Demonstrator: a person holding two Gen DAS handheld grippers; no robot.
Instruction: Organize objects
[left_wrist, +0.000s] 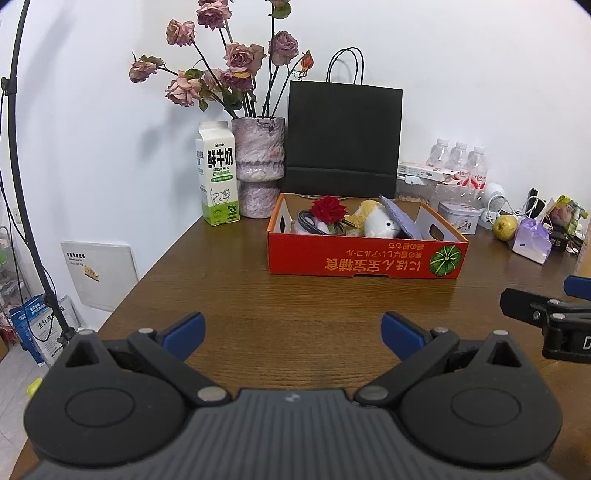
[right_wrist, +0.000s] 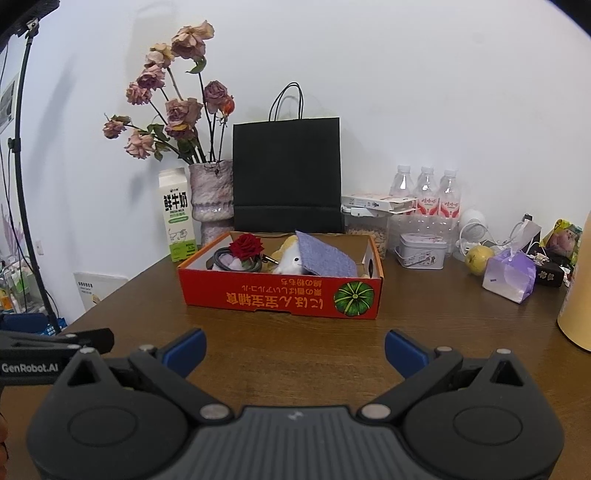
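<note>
We hold our left gripper (left_wrist: 291, 334) and right gripper (right_wrist: 293, 350) low over the brown wooden table (left_wrist: 229, 295), jaws of both spread wide and empty, probably because nothing has been chosen yet. Bare wood ahead gives us free room up to the shallow red cardboard box (left_wrist: 365, 256), where a red rose (left_wrist: 328, 209), a white plush toy (left_wrist: 382, 224) and a purple felt square (left_wrist: 400, 219) tilted over the toy already lie. To the right, a yellow pear (right_wrist: 478, 259) and a lilac tissue pack (right_wrist: 511, 275) sit loose near clutter. The tall black paper bag (left_wrist: 343, 138) closes the back.
</note>
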